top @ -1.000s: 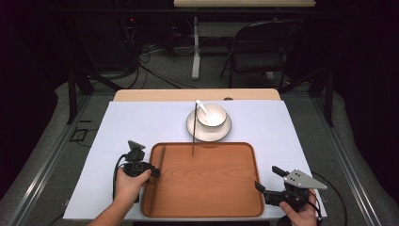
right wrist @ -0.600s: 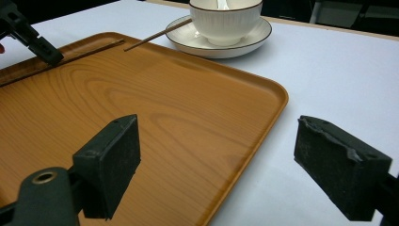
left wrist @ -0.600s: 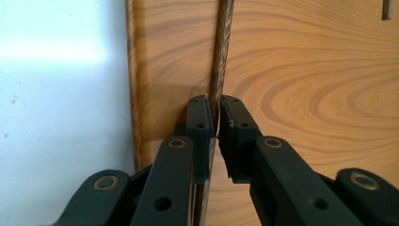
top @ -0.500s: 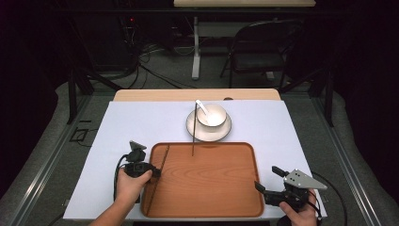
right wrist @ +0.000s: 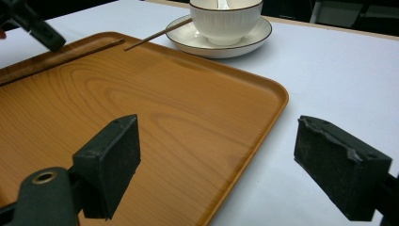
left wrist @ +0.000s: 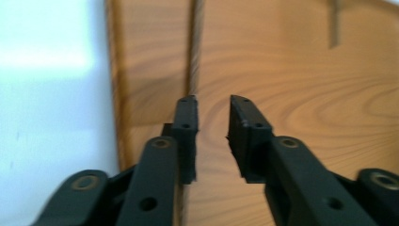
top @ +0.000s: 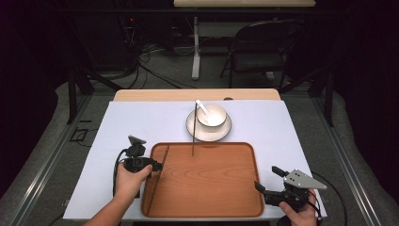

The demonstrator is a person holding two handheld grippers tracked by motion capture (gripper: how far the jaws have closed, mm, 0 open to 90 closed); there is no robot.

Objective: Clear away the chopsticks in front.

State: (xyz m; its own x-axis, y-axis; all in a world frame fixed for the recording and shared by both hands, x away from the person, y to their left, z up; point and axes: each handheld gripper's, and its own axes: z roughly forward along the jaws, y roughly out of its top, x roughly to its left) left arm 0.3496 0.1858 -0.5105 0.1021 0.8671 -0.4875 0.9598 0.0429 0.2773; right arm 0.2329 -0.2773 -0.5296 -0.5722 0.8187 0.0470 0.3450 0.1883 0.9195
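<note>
The left gripper, jaws slightly parted, hovers over a thin dark chopstick at nine o'clock on the rectangular wooden tray. The right gripper gapes wide at four o'clock.

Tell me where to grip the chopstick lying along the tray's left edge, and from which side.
Grip the chopstick near its middle, from above, jaws straddling it crosswise. It is thin and lies flat on the wooden tray close to the raised left rim, so a side approach would likely hit the rim. The left gripper, open, is already beside it.

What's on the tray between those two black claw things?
Mostly bare wood of the tray between left gripper and right gripper; one chopstick lies near the left, per high view.
</note>
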